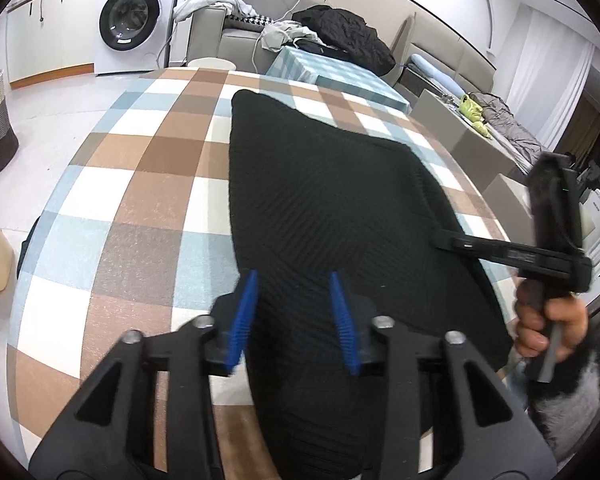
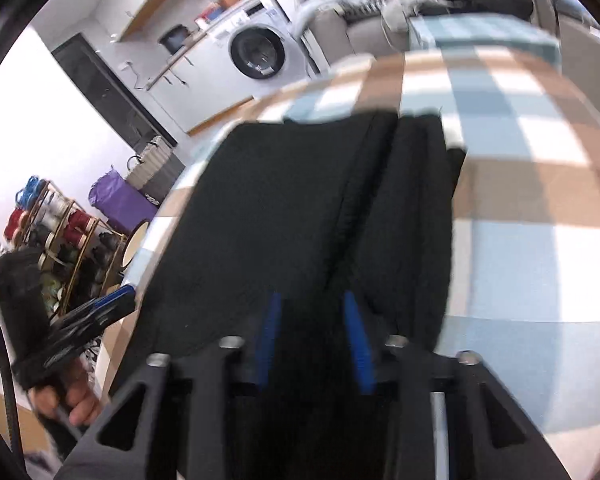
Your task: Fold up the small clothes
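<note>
Black knitted cloth (image 1: 340, 208) was laid flat on checked tablecloth (image 1: 132, 184), long fold line seen down its middle in right view. Left gripper (image 1: 296, 316) was held just above near edge of cloth, blue pads (image 1: 242, 320) parted, nothing pinched. Right gripper (image 2: 314, 340) was blurred above cloth; gap seen between pads, no cloth seen gripped. Washing machine (image 1: 134, 20) was seen far behind.

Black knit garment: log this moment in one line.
black knit garment flat on checked tablecloth | left gripper open above it | right gripper over it
</note>
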`<state>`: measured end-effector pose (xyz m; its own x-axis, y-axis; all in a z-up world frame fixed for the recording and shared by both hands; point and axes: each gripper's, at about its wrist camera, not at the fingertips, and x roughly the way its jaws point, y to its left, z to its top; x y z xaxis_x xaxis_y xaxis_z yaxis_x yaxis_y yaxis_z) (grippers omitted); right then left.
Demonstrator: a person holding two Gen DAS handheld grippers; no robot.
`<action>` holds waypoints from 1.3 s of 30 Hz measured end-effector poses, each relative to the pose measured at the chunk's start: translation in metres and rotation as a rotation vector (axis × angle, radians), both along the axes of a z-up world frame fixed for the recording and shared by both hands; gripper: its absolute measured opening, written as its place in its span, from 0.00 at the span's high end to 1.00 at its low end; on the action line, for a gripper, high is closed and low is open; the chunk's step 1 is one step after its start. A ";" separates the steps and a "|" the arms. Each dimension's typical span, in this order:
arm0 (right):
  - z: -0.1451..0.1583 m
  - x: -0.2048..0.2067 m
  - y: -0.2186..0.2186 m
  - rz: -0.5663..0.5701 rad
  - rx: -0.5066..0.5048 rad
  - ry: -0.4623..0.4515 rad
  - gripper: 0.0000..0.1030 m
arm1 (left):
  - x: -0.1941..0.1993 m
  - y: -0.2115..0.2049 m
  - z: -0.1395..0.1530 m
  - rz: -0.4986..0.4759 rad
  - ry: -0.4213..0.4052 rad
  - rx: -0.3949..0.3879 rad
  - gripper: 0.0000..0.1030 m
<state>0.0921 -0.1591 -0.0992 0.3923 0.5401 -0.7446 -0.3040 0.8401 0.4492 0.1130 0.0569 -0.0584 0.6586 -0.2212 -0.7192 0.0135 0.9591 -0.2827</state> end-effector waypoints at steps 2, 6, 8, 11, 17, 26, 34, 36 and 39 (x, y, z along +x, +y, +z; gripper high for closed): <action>0.010 -0.001 0.004 0.018 0.003 -0.032 0.92 | -0.003 -0.004 0.005 -0.016 -0.004 -0.010 0.54; 0.059 -0.020 -0.001 0.044 -0.011 -0.168 0.92 | -0.009 -0.016 0.012 -0.068 -0.017 -0.016 0.48; 0.055 -0.016 -0.007 0.014 -0.049 -0.140 0.92 | -0.010 -0.026 0.010 -0.095 -0.014 0.010 0.45; 0.029 -0.005 -0.010 -0.024 -0.120 -0.073 0.90 | -0.010 -0.032 0.001 -0.110 0.018 0.029 0.45; 0.021 -0.026 -0.027 -0.004 -0.033 -0.031 0.78 | -0.013 -0.028 -0.011 -0.095 0.053 0.021 0.45; 0.013 -0.116 -0.017 0.260 -0.010 0.000 0.68 | -0.034 -0.013 -0.014 -0.093 0.091 0.027 0.45; 0.012 -0.128 -0.003 0.380 -0.083 -0.076 0.60 | -0.050 -0.013 -0.020 -0.100 0.104 0.074 0.45; 0.007 -0.130 0.007 0.412 -0.138 -0.106 0.76 | -0.050 -0.017 -0.022 -0.111 0.102 0.113 0.45; 0.012 -0.127 -0.005 0.378 -0.063 -0.122 0.92 | -0.050 -0.020 -0.025 -0.130 0.109 0.151 0.45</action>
<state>-0.0348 -0.1645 -0.0869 0.2628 0.6182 -0.7408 -0.6448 0.6837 0.3418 0.0634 0.0369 -0.0835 0.5482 -0.1834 -0.8160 0.1166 0.9829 -0.1426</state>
